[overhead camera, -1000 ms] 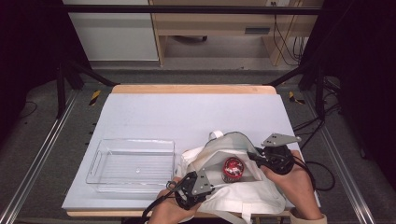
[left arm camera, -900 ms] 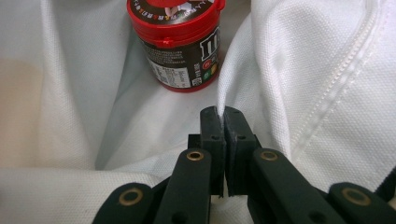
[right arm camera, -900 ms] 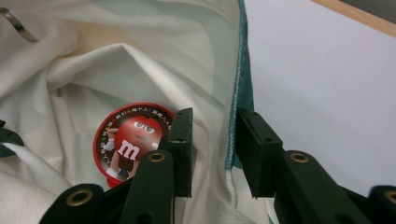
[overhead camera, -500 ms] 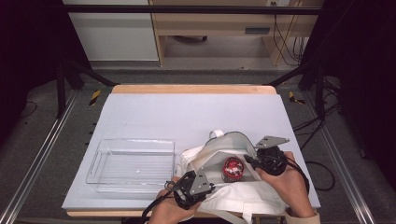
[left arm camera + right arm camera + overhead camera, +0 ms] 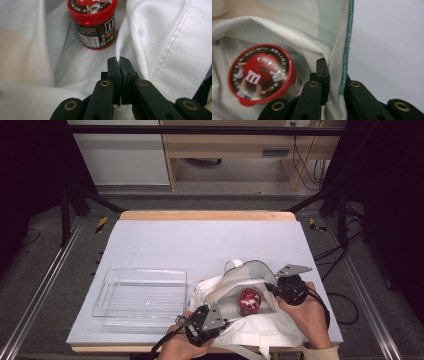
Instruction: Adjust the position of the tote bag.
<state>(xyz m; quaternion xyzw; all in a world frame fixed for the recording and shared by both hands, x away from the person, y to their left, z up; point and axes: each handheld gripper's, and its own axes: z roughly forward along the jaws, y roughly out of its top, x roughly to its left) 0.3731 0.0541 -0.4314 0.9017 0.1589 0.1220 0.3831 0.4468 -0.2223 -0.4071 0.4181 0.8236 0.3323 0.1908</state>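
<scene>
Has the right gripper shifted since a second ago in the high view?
Yes. The right gripper has dropped slightly toward the table's near edge, and its jaws have just closed on the white bag's rim.

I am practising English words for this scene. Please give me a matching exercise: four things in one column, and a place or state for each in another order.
1. candy tub
2. clear tray
3. left gripper
4. right gripper

a. empty, left of the bag
b. shut on the bag's green-stitched edge
c. upright inside the white bag
d. shut on a plain white fold of the bag

Pairs: 1-c, 2-a, 3-d, 4-b
</scene>
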